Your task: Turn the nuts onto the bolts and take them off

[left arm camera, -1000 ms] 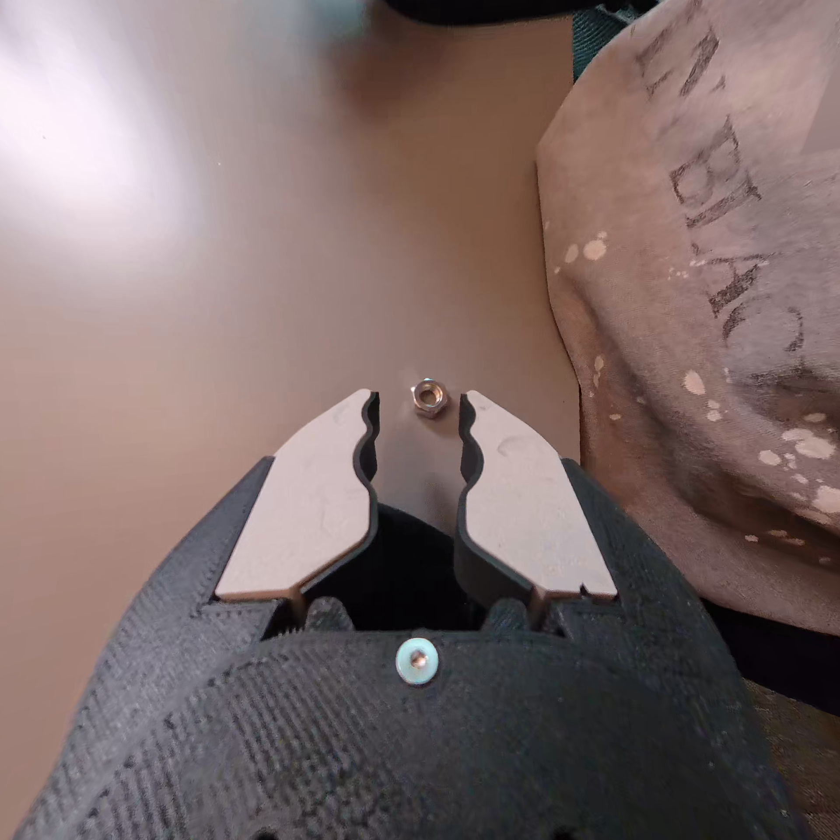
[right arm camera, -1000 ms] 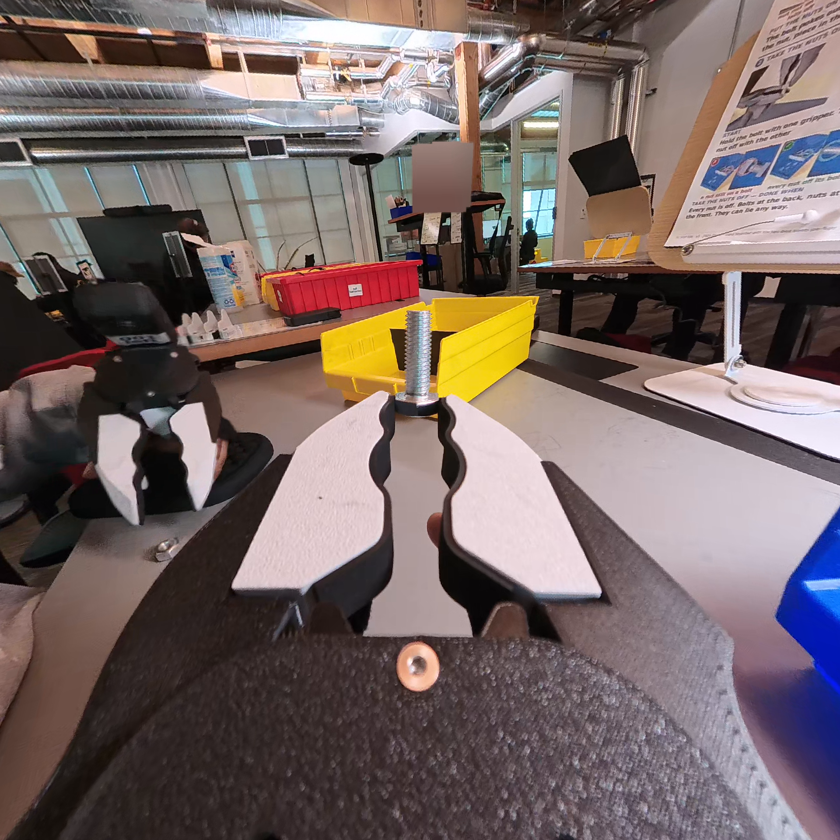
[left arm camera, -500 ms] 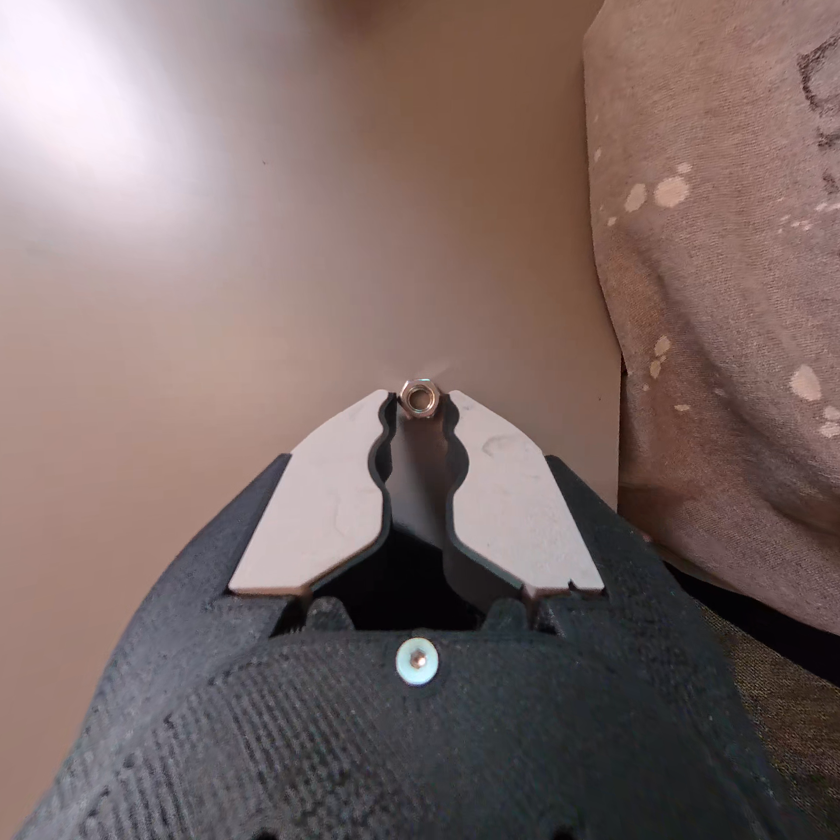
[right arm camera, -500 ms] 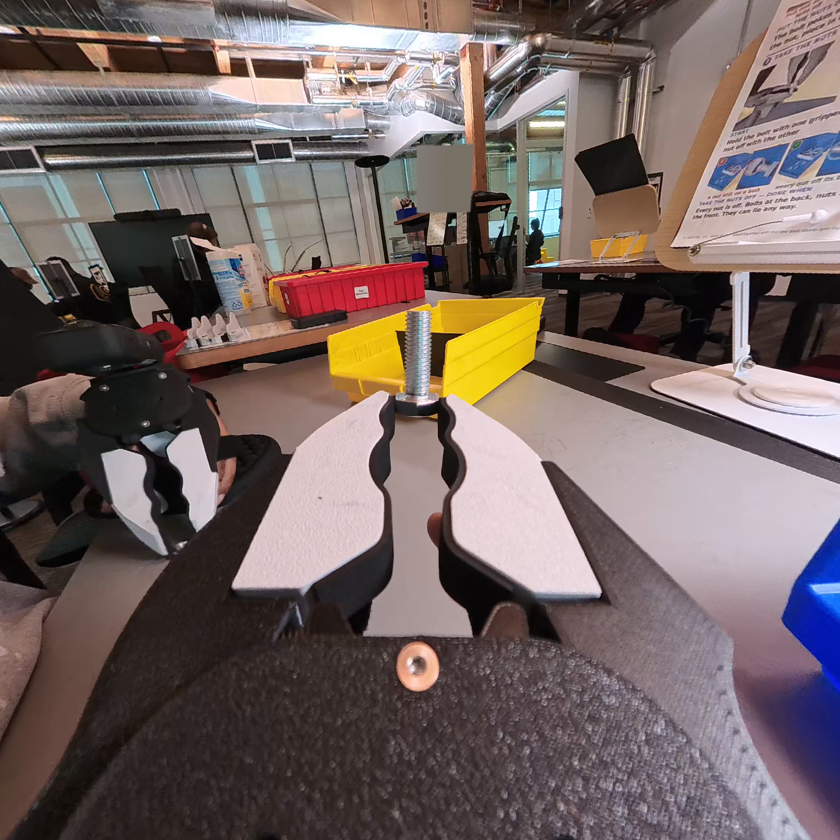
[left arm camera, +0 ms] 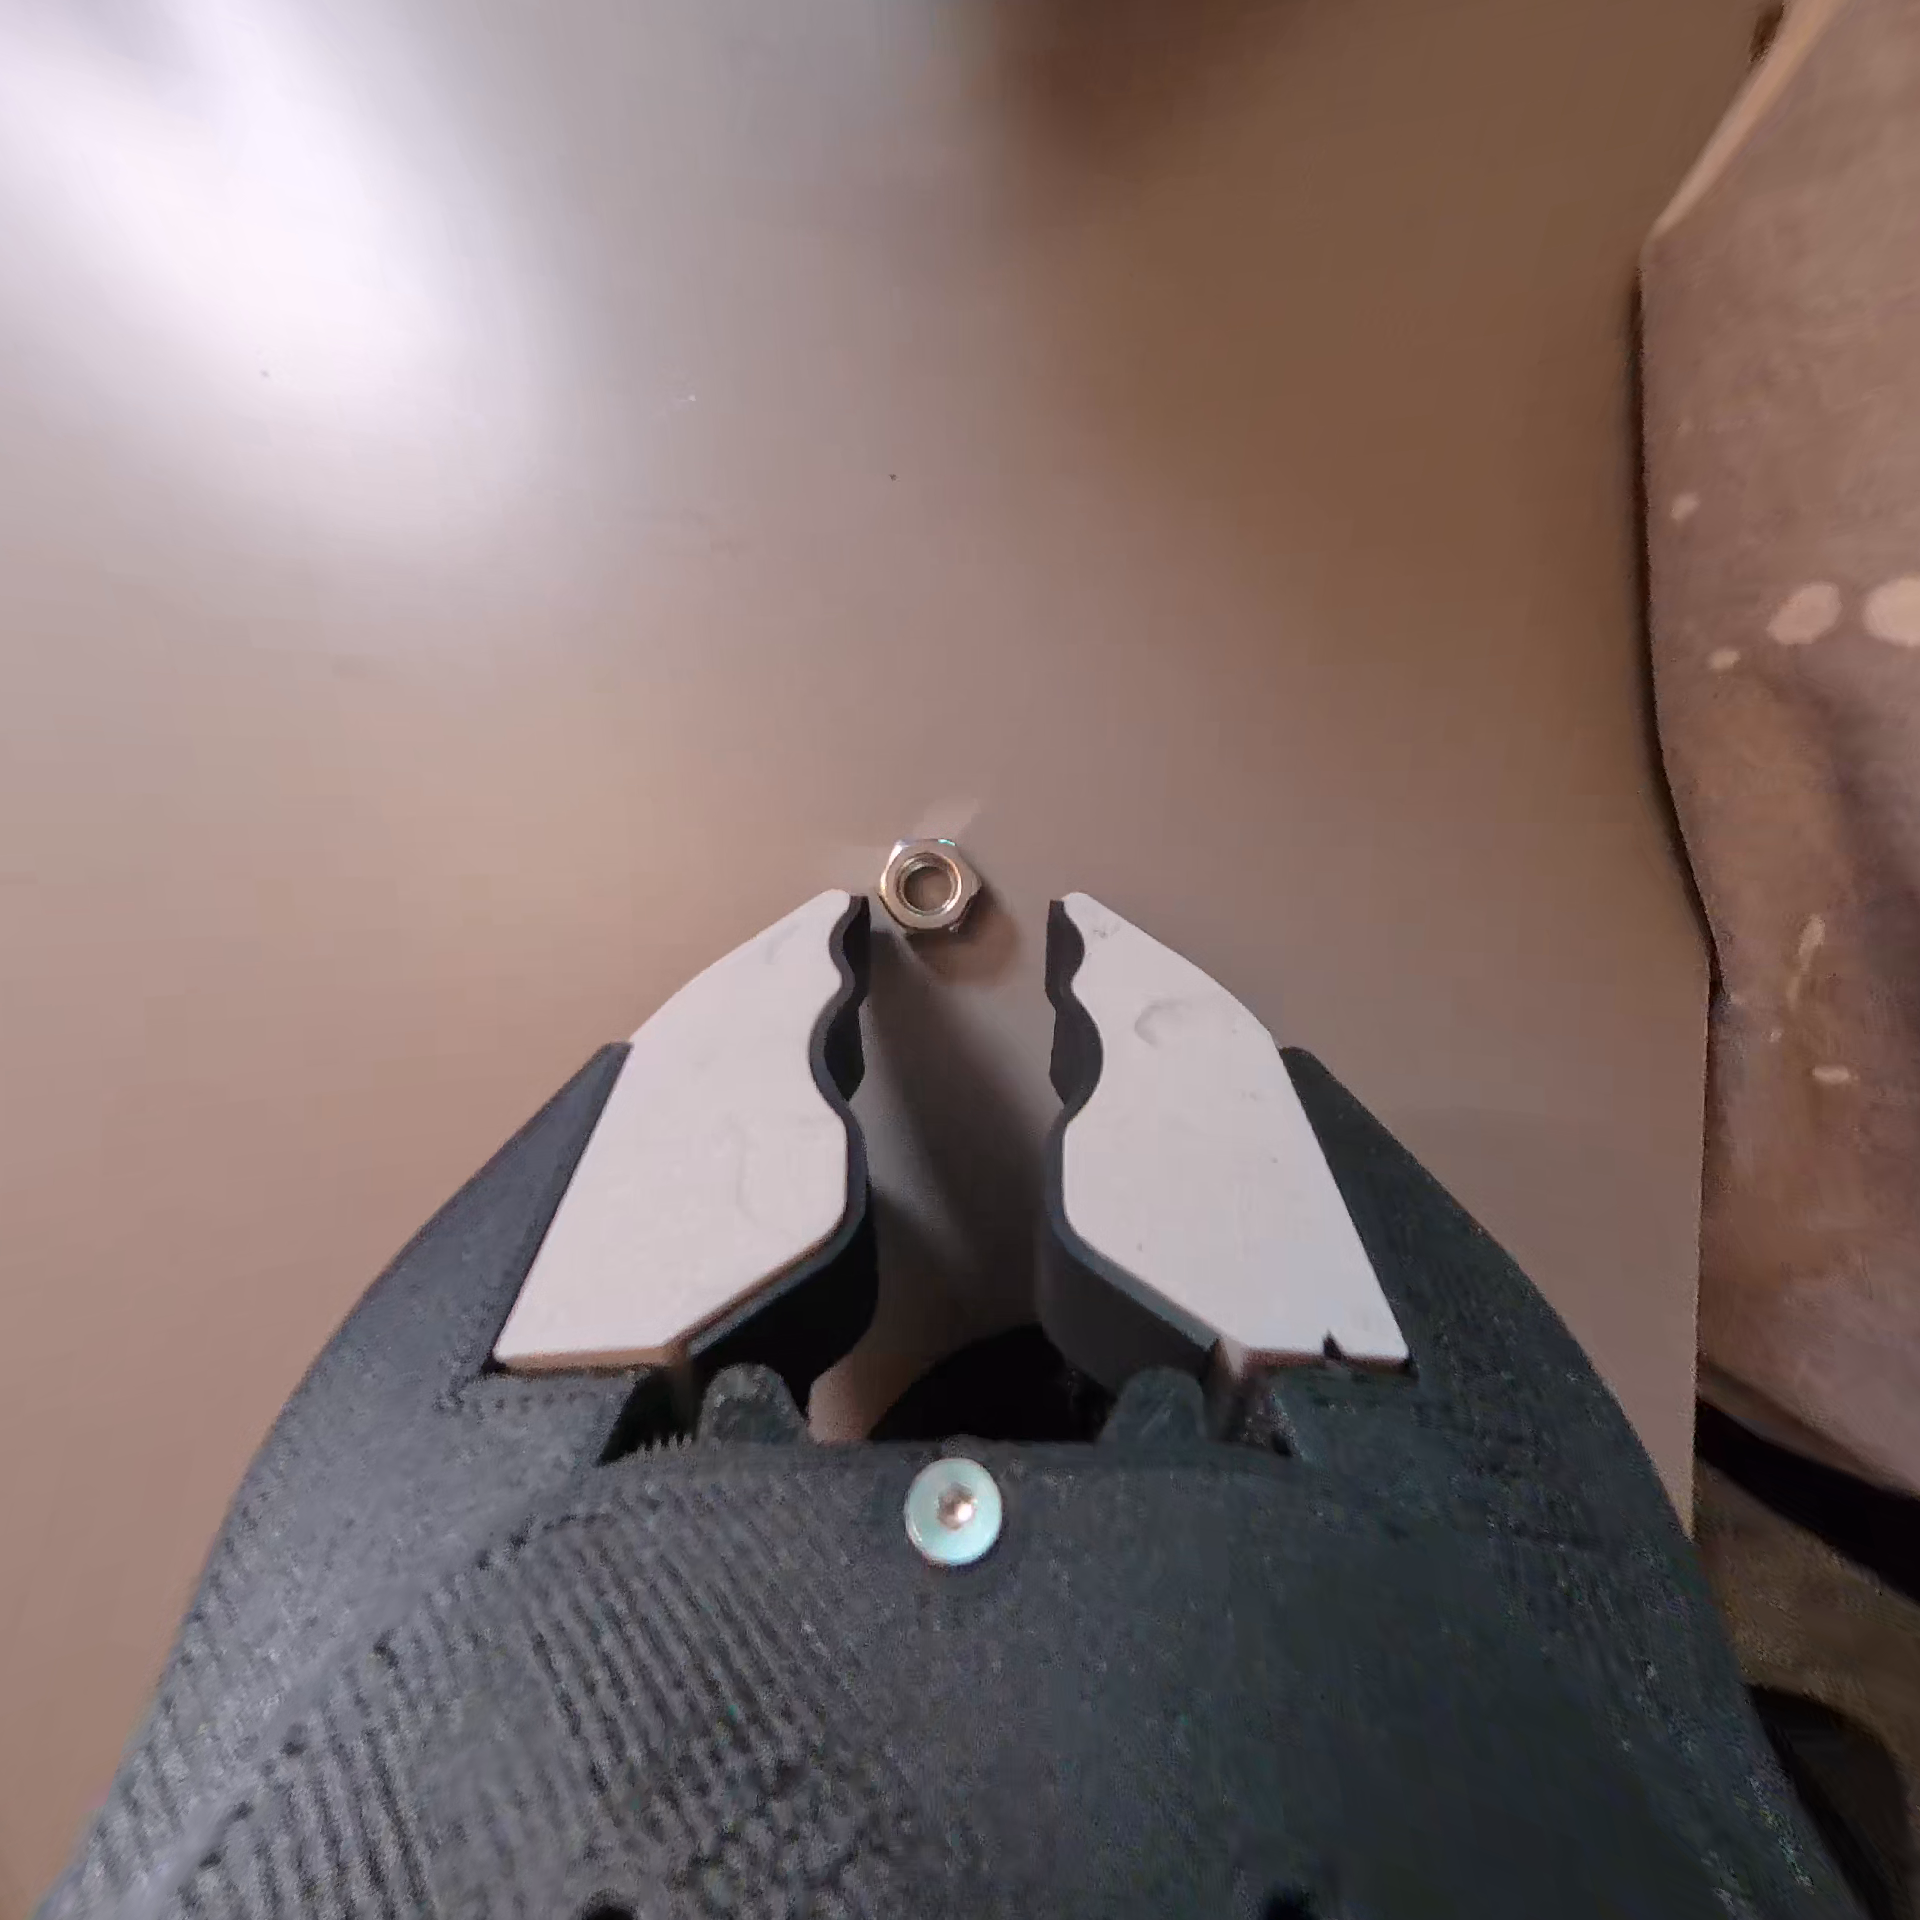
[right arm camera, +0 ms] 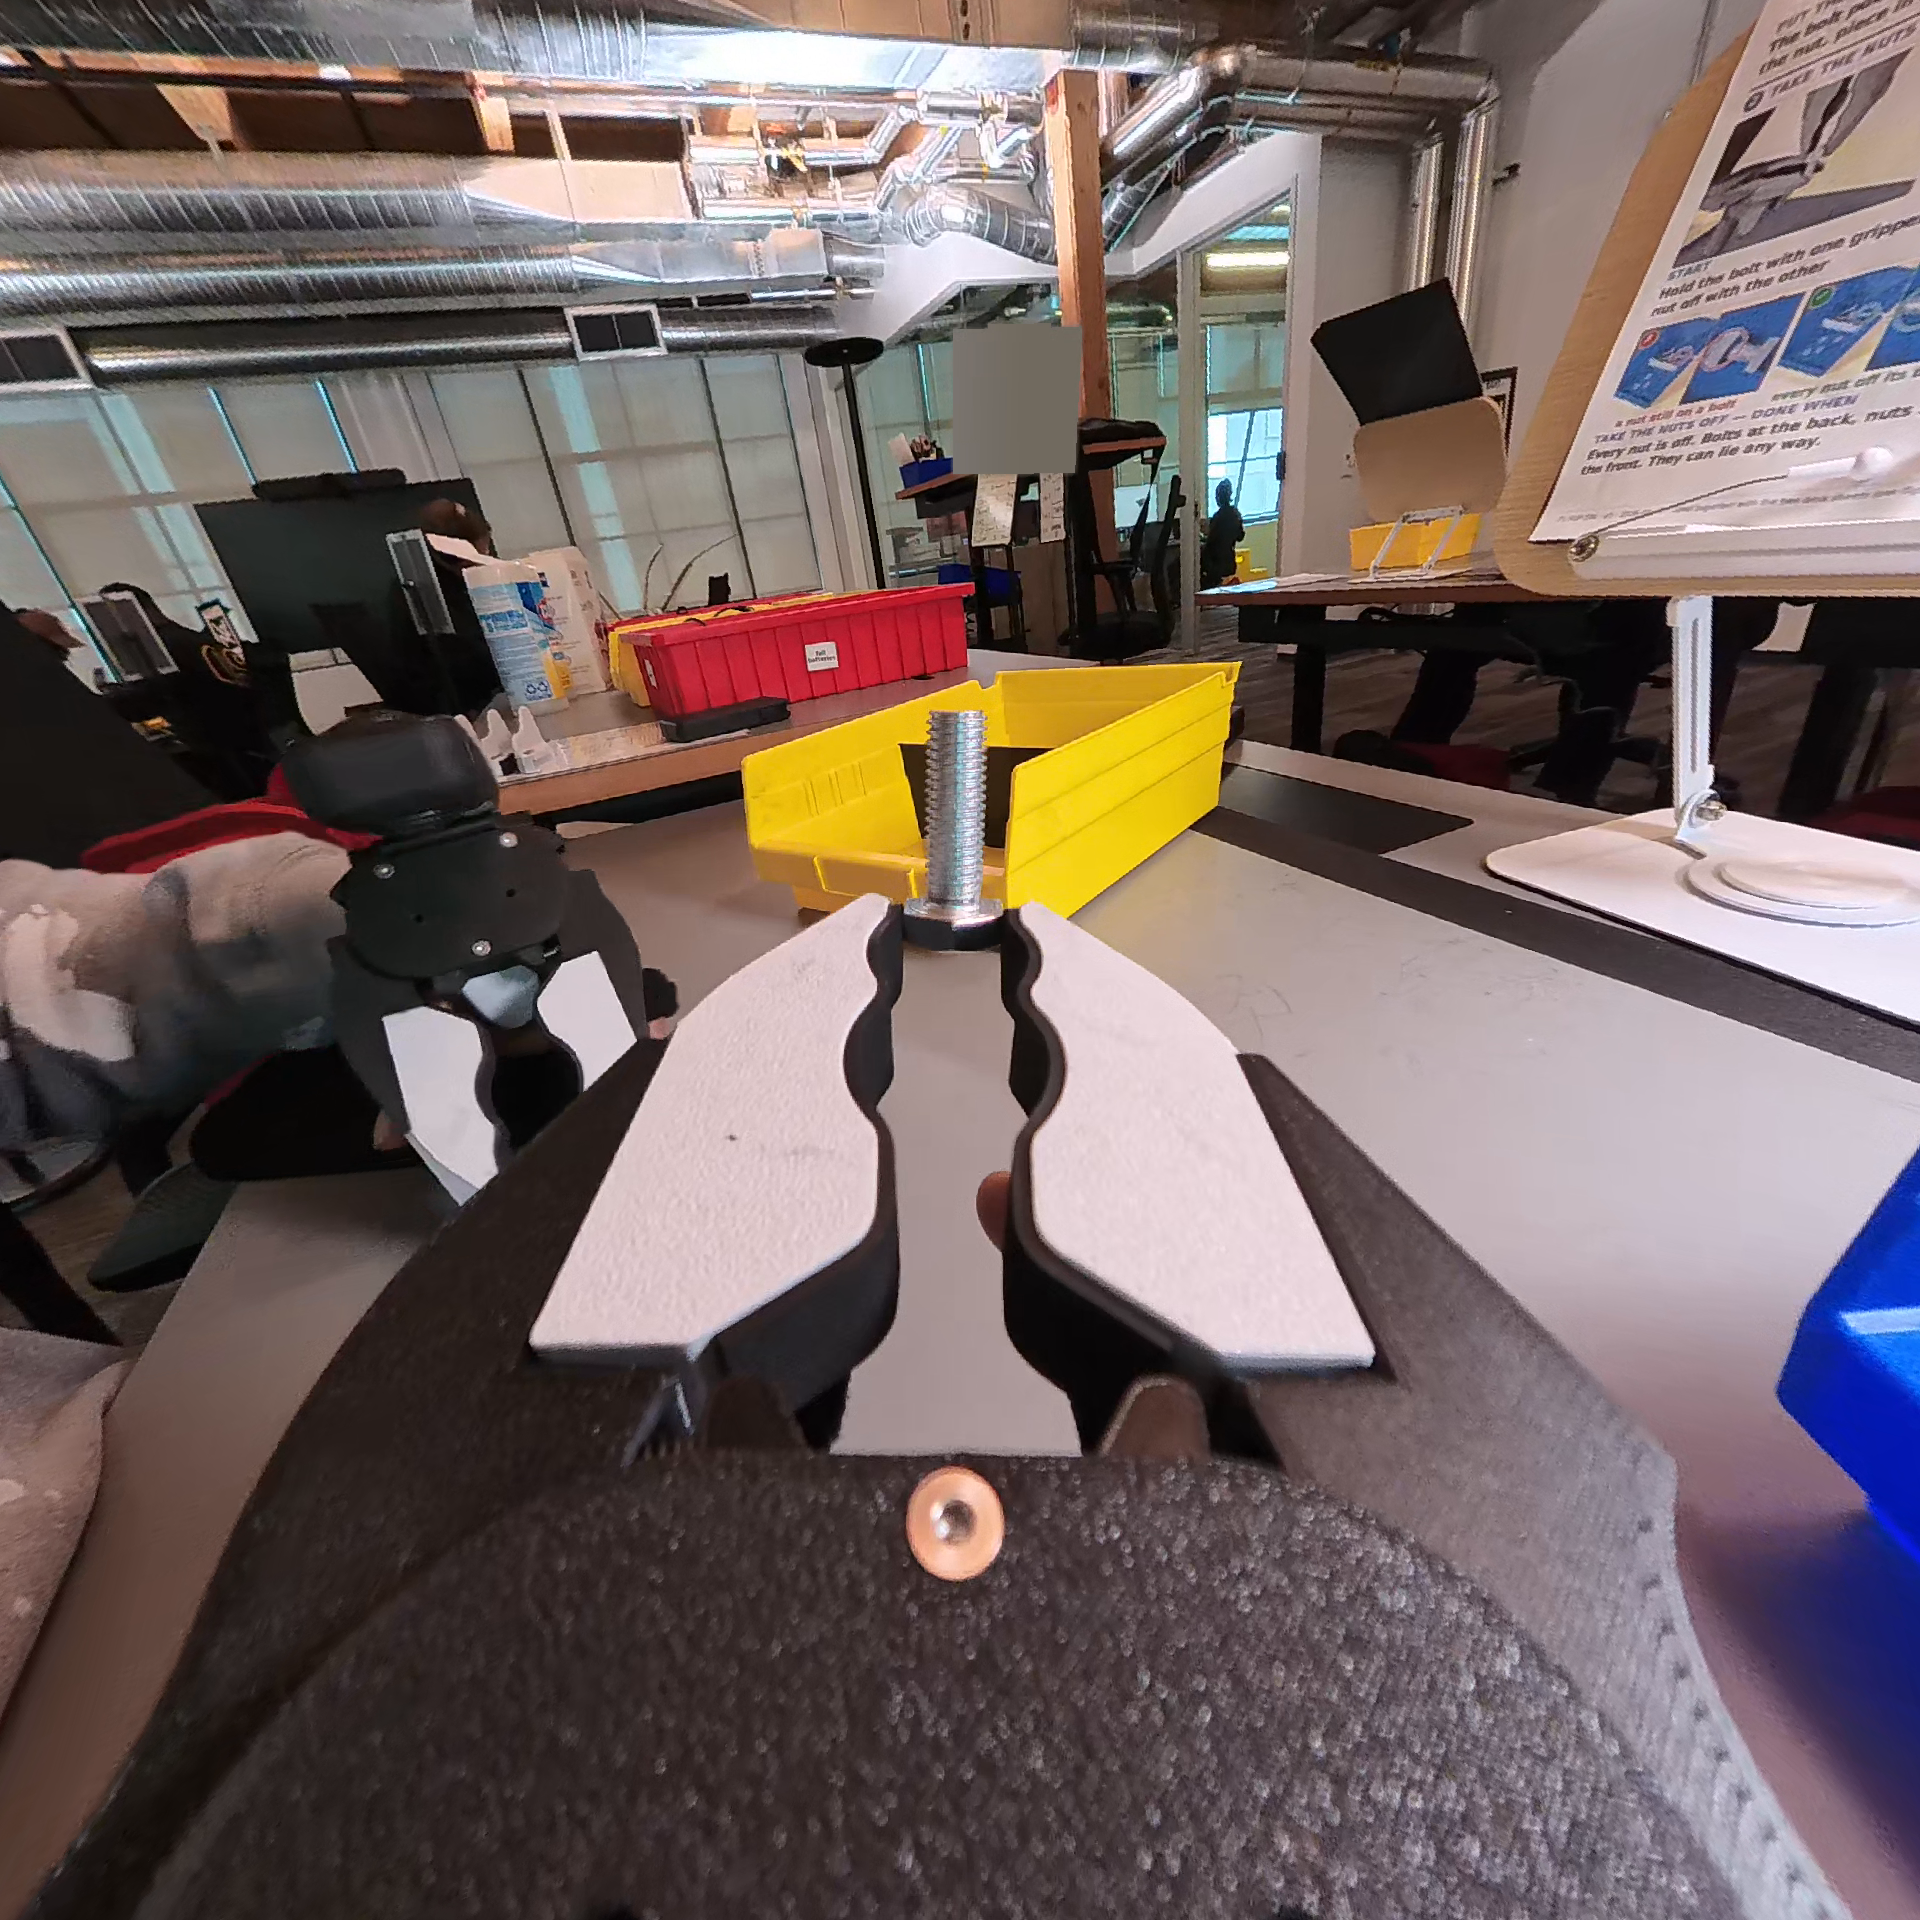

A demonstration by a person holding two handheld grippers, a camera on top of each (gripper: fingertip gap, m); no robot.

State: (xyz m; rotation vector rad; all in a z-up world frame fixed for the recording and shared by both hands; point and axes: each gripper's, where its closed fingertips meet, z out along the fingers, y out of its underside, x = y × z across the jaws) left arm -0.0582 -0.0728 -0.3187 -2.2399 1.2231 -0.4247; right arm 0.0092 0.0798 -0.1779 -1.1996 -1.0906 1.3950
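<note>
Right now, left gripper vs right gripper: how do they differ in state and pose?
The left gripper is open and empty, pointing down at the table; the nut lies loose by its left fingertip. The right gripper is shut on the bolt, clamping its head, and is held roughly level so the threaded shaft stands upright. Both share black bodies and pale, wavy-edged fingers.

Left hand-held gripper (right arm camera: pixel 499 1081) tips: hidden behind the right one's body.
Blue bin (right arm camera: pixel 1860 1351): cut off at right edge.
Sleeve (left arm camera: pixel 1797 831): blurred, cropped.
</note>
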